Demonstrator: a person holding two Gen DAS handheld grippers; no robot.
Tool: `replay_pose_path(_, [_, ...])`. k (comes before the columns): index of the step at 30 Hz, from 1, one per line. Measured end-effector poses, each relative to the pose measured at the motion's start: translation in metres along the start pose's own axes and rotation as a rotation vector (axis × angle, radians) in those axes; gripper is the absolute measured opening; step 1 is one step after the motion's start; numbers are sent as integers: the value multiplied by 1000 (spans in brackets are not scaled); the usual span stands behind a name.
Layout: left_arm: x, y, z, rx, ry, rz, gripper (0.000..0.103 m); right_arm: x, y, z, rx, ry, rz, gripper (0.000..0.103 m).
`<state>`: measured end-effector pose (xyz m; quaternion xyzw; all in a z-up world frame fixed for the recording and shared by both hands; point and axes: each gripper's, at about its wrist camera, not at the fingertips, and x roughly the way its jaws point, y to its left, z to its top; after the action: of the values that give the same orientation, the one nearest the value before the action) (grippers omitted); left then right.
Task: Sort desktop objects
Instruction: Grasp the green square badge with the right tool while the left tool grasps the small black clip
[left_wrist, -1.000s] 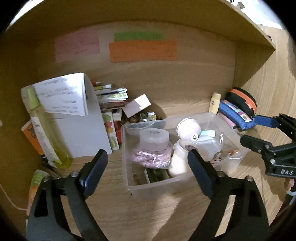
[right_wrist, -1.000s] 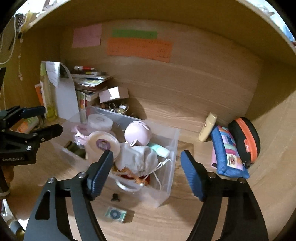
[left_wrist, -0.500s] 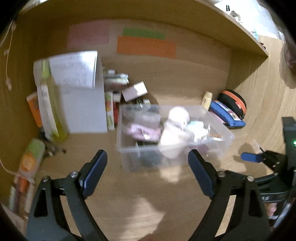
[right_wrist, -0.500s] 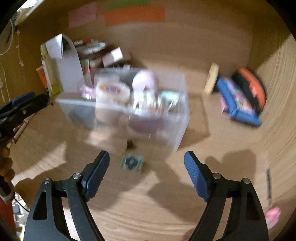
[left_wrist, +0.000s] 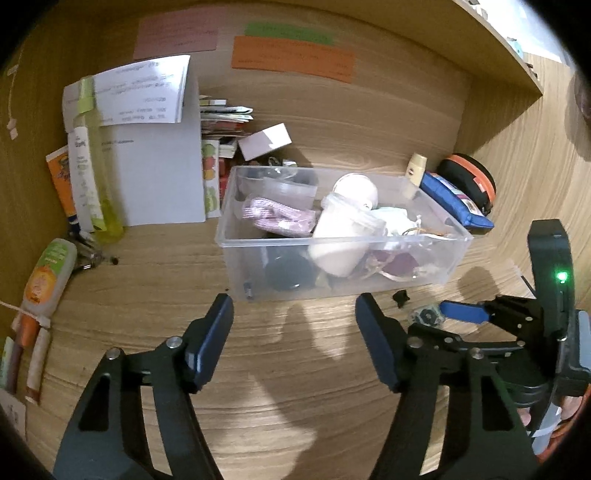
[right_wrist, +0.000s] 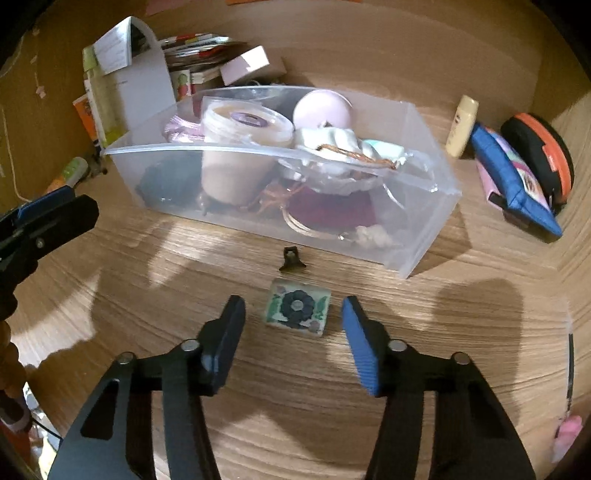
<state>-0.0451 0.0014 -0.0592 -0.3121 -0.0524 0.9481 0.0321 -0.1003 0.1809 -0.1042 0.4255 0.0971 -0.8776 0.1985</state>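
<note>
A: Your right gripper (right_wrist: 293, 325) has come down toward the desk (right_wrist: 295, 387); its jaws have narrowed and are closing; the small flower tile (right_wrist: 297, 307) now lies between the pads, untouched.

B: And the left?

A: Your left gripper (left_wrist: 293, 325) has dropped lower and pulled back from the clear bin (left_wrist: 343, 242); its jaws are closing on nothing; the right gripper now appears beside the tile (left_wrist: 427, 316).

One clear bin (right_wrist: 424, 236), one square tile (right_wrist: 297, 306), two pouches (right_wrist: 517, 184).

Pink (left_wrist: 175, 32), green (left_wrist: 290, 32) and orange (left_wrist: 293, 59) paper notes on the wooden back wall (left_wrist: 388, 122)
</note>
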Motion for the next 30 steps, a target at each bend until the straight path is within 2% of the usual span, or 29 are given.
replay_pose_path(2, [4, -5, 1, 7, 9, -5, 64, 2, -3, 0, 4, 12, 11, 36])
replay_pose_path(5, [13, -15, 3, 19, 27, -18, 62, 1, -5, -1, -8, 1, 20, 33])
replay_pose_path(10, [34, -44, 4, 76, 76, -45, 56, -11, -16, -7, -14, -38, 21, 33])
replay_pose_path(18, [72, -83, 4, 112, 170, -90, 55, -45, -64, -13, 66, -111, 21, 33])
replay_pose_path(26, [94, -109, 1, 133, 224, -68, 41, -63, -90, -15, 90, -156, 38, 33])
replay_pose_path(28, [97, -114, 1, 142, 232, -58, 33, -63, -92, -15, 91, -158, 48, 33])
replay_pose_path(30, [100, -117, 0, 144, 242, -49, 32, -63, -93, -16, 93, -160, 58, 33])
